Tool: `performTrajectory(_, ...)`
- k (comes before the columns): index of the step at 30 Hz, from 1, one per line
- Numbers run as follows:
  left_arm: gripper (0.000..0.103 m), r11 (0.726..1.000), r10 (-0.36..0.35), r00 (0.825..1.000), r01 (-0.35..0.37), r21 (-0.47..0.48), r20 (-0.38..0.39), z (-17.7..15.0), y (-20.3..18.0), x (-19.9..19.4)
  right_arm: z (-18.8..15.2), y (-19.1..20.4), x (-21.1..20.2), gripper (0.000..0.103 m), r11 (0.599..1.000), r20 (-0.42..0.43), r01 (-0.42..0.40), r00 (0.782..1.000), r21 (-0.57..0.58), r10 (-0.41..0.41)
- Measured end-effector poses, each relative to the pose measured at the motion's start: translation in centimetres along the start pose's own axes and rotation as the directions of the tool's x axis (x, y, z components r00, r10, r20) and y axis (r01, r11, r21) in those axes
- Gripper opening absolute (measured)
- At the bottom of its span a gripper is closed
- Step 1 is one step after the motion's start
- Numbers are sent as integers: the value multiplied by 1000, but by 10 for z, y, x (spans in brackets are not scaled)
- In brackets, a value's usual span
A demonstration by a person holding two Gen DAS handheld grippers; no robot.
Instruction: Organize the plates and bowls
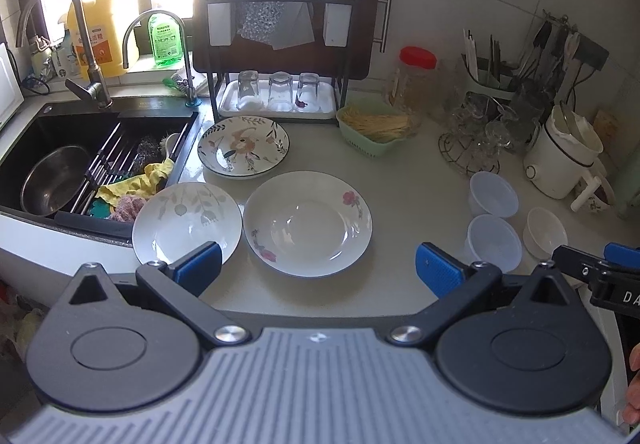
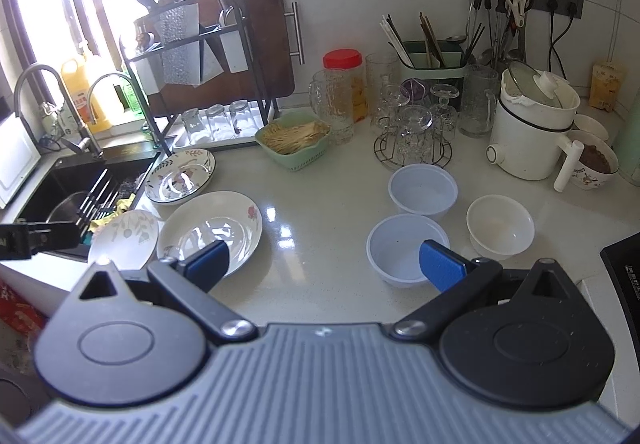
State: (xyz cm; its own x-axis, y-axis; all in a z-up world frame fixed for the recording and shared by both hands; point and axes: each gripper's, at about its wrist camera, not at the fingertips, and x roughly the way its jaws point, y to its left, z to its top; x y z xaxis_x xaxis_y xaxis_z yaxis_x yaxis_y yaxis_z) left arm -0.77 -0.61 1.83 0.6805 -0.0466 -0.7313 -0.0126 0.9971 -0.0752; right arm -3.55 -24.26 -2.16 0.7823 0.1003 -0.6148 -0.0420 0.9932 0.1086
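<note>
Both grippers hover with fingers spread wide, holding nothing — left gripper (image 1: 318,267), right gripper (image 2: 324,262). Three plates (image 1: 307,222) sit centre-left on the bench (image 1: 400,180) beside the sink (image 1: 24,148); three bowls (image 2: 408,248) cluster lower right.

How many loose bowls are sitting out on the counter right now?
3, all right of the plates: far translucent bowl, near translucent bowl in front of it, white bowl to their right. More bowls behind the white pot aren't counted.
</note>
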Motion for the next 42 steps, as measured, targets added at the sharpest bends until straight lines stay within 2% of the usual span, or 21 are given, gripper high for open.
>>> performTrajectory(7, 103, 1000, -27, 999, 28, 14, -27, 3, -6, 0, 0, -1, 0, 103, 1000, -10, -1, 1000, 3, 1)
performTrajectory(25, 103, 999, -37, 998, 38, 5, -47, 6, -1, 3, -3, 0, -3, 103, 1000, -11, 2, 1000, 23, -2)
performTrajectory(28, 103, 1000, -16, 999, 16, 13, -36, 3, -3, 4, -5, -3, -3, 103, 999, -11, 1, 1000, 32, 0)
performTrajectory(39, 103, 1000, -23, 999, 23, -8, -38, -2, -7, 10, -10, -12, -5, 103, 999, 9, -36, 999, 38, 36)
performTrajectory(42, 103, 1000, 6, 1000, -5, 18, -28, -3, -13, 12, -13, -12, -5, 103, 999, 14, -39, 999, 21, 38)
